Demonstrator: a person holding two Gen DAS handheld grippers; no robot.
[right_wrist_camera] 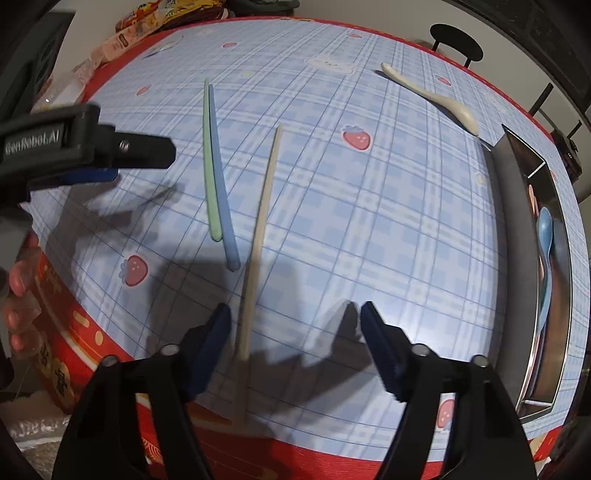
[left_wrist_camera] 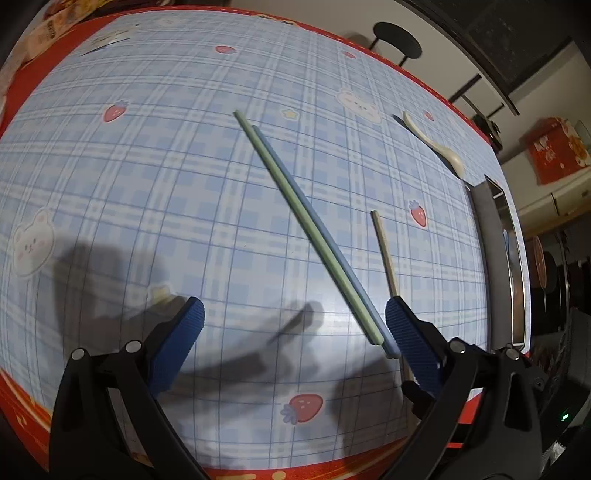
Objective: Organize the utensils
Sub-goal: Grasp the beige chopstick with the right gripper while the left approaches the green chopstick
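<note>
A green chopstick [left_wrist_camera: 306, 229] and a blue chopstick [left_wrist_camera: 325, 236] lie side by side on the plaid tablecloth [left_wrist_camera: 147, 184]; they also show in the right wrist view, green [right_wrist_camera: 208, 162] and blue [right_wrist_camera: 221, 177]. A beige chopstick [right_wrist_camera: 260, 229] lies beside them, also seen in the left wrist view [left_wrist_camera: 384, 251]. A cream spoon [right_wrist_camera: 432, 96] lies far right, near a steel tray [right_wrist_camera: 496, 206] holding a blue spoon [right_wrist_camera: 545, 236]. My left gripper [left_wrist_camera: 295, 325] is open above the chopsticks' near ends. My right gripper [right_wrist_camera: 295, 325] is open, the beige chopstick's near end between its fingers.
Snack packets [right_wrist_camera: 147, 18] sit at the table's far left corner. A black stool [right_wrist_camera: 456, 40] stands beyond the far edge. The table's red border [right_wrist_camera: 332, 458] runs along the near edge. The left gripper's body [right_wrist_camera: 85, 147] shows at the left of the right wrist view.
</note>
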